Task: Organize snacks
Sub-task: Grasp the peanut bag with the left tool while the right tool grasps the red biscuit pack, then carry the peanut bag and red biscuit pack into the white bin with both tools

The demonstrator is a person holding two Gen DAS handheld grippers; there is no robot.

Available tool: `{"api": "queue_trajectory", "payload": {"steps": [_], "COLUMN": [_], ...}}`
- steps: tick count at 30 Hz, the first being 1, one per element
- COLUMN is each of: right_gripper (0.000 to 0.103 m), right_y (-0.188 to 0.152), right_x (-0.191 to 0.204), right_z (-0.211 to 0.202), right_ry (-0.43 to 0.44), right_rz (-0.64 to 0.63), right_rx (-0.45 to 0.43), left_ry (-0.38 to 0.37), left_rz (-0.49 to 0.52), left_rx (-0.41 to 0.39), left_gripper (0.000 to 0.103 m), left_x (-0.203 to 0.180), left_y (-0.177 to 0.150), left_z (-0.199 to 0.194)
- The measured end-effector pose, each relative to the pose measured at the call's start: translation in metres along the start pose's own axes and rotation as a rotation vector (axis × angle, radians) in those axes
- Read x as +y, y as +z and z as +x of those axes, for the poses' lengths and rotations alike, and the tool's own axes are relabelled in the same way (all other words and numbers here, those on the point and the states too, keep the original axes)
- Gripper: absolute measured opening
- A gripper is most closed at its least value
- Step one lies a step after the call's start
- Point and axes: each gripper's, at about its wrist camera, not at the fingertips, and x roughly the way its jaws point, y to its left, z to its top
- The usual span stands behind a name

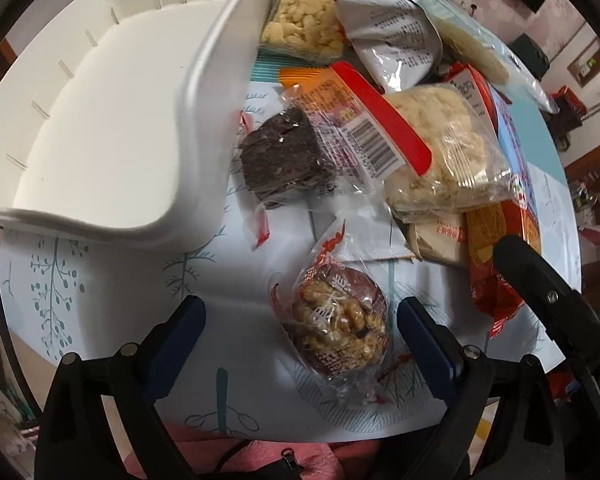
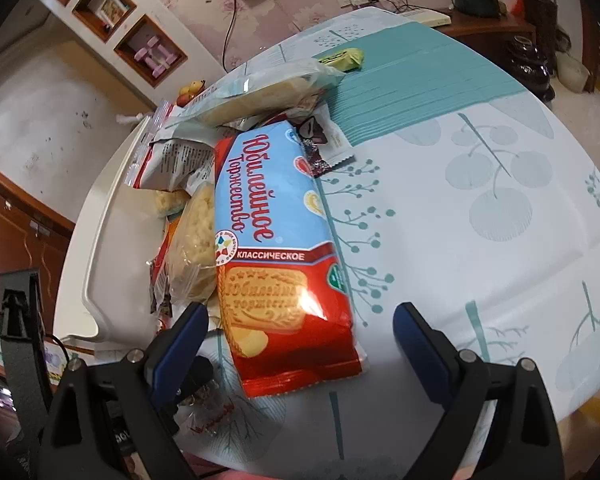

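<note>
the left claw (image 1: 300, 332) is spread wide above the table (image 1: 100, 280), its two blue fingers (image 1: 180, 332) standing either side of a small walnut snack (image 1: 336, 320) in clear wrap with red print; the pads do not press on it. the snack lies flat on the leaf-patterned cloth, near the table's near edge. just beyond it sits a dark square cake (image 1: 284, 156) in clear wrap, next to the rim of a white bin (image 1: 100, 128) on the left, which looks bare inside. to the right and farther off lies a heap of packets: pale puffed bars (image 1: 444, 148), a silver and red pouch (image 1: 388, 24).

the right claw (image 2: 300, 336) is also spread, nothing pinched. the near end of a long red and blue biscuit packet (image 2: 276, 240) lies between its fingers, closer to the left one, resting on the table at the right edge of the heap. a small yellow packet (image 2: 342, 58) lies apart at the far side.
</note>
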Motion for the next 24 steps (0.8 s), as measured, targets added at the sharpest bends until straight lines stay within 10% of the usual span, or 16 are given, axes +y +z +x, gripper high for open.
{"api": "queue_trajectory", "payload": {"steps": [14,24], "right_gripper": [0.062,0.056], "right_y": [0.0,0.0], "right_x": [0.01,0.003], "right_z": [0.005,0.002], "right_ry": [-0.038,-0.001], "right_rz": [-0.067,-0.027], "right_rx": [0.015,0.024], "left_ry": [0.034,0.02], "left_rz": [0.062,0.08], "left_rx": [-0.029,-0.022], "left_gripper": [0.05,0.049], "left_x": [-0.052,-0.061], "left_y": [0.011,0.005], "left_z": [-0.001,0.003]}}
